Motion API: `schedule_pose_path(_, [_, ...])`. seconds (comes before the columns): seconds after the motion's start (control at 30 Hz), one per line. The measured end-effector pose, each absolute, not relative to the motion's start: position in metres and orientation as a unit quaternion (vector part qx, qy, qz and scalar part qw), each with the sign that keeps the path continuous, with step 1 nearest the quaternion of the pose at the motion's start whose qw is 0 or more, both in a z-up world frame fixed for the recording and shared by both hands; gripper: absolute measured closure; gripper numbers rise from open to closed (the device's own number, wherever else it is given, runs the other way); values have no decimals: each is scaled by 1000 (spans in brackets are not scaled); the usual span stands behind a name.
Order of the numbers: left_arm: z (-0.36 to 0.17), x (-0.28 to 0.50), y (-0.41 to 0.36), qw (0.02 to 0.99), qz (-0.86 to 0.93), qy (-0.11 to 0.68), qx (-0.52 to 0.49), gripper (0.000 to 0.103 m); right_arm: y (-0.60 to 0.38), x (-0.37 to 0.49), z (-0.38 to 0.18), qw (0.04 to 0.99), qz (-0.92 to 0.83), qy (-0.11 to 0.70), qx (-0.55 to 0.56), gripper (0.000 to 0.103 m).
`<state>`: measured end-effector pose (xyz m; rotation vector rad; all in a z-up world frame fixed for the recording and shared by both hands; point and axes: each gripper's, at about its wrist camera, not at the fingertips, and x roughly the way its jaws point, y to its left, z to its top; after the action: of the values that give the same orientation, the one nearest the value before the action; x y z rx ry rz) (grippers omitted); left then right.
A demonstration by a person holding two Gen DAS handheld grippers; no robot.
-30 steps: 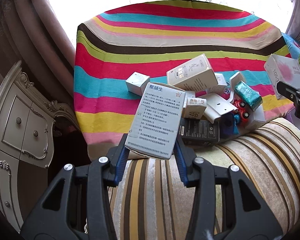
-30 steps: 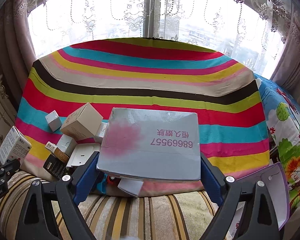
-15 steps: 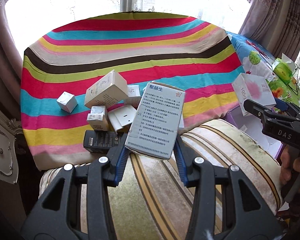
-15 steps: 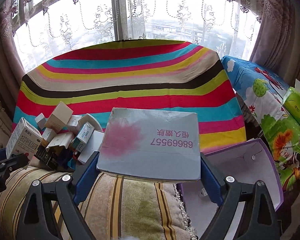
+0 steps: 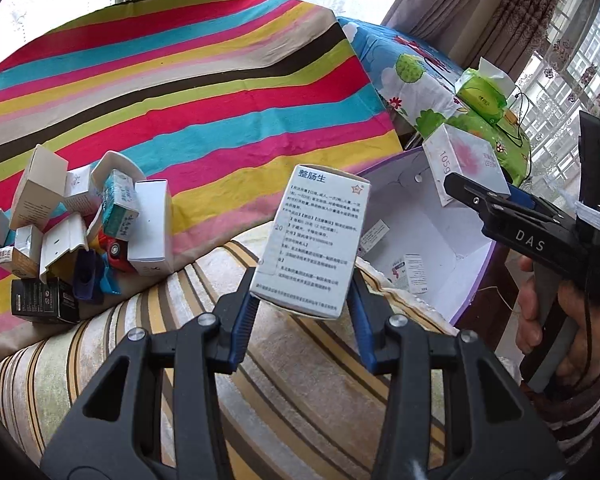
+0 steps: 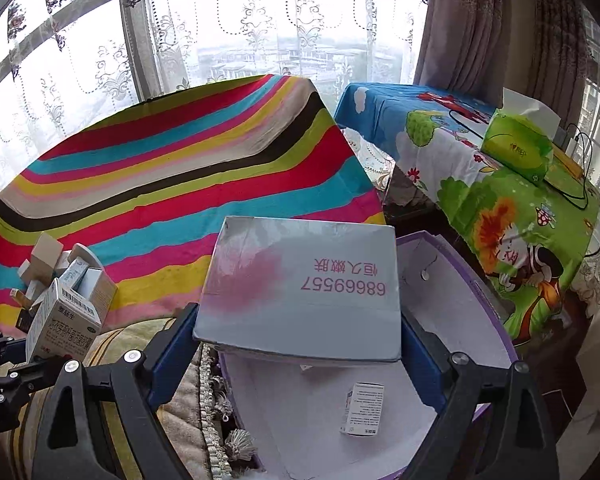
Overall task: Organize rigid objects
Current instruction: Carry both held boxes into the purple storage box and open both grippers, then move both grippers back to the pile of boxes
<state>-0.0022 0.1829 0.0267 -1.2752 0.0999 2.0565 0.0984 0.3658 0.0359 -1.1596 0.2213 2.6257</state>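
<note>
My left gripper point(image 5: 302, 322) is shut on a white medicine box point(image 5: 314, 240) with Chinese print, held above the striped cushion. My right gripper point(image 6: 296, 364) is shut on a grey box with a pink blotch point(image 6: 300, 292), held over the open purple-rimmed white bin point(image 6: 460, 312). That bin also shows in the left wrist view point(image 5: 412, 216), with small boxes lying in it. A pile of several small boxes point(image 5: 80, 232) lies on the striped cloth at the left. The right gripper with its box point(image 5: 466, 168) shows in the left wrist view.
A striped cushion point(image 5: 292, 384) lies in front. A rainbow-striped cloth point(image 6: 172, 184) covers the surface behind. A cartoon-print table point(image 6: 500, 184) with a green tissue pack point(image 6: 518, 148) stands at the right. One small box point(image 6: 362, 408) lies in the bin.
Both grippers have swung right with their boxes. The pile has slid to the left of view, and the purple-rimmed bin now sits under the right gripper.
</note>
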Motion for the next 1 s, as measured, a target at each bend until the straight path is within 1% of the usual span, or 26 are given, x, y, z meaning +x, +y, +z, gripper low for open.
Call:
schedule_pose_path(0.2, [25, 3, 231, 388, 773, 56, -498, 55, 399, 115, 21, 170, 891, 95, -409, 10])
schedule_pose_path(0.37, [23, 13, 262, 415, 757, 71, -500, 54, 413, 122, 14, 183, 883, 111, -418, 10])
schedule_pose_path(0.4, [22, 15, 267, 420, 753, 77, -500, 52, 414, 122, 13, 187, 880, 111, -421, 9])
schedule_pose_path(0.47, [21, 18, 272, 425, 750, 85, -500, 40, 417, 122, 11, 196, 876, 116, -425, 9])
schedule_pose_path(0.5, [21, 18, 273, 428, 749, 85, -498, 32, 418, 123, 10, 199, 874, 118, -427, 9])
schedule_pose_path(0.53, [21, 19, 272, 428, 750, 83, -497, 30, 419, 122, 10, 201, 873, 120, -428, 9])
schedule_pose_path(0.67, [26, 14, 260, 422, 759, 71, -492, 30, 418, 122, 12, 204, 873, 116, -427, 9])
schedule_pose_path(1.0, [39, -1, 214, 374, 804, 48, -460, 30, 391, 112, 22, 167, 883, 105, -426, 9])
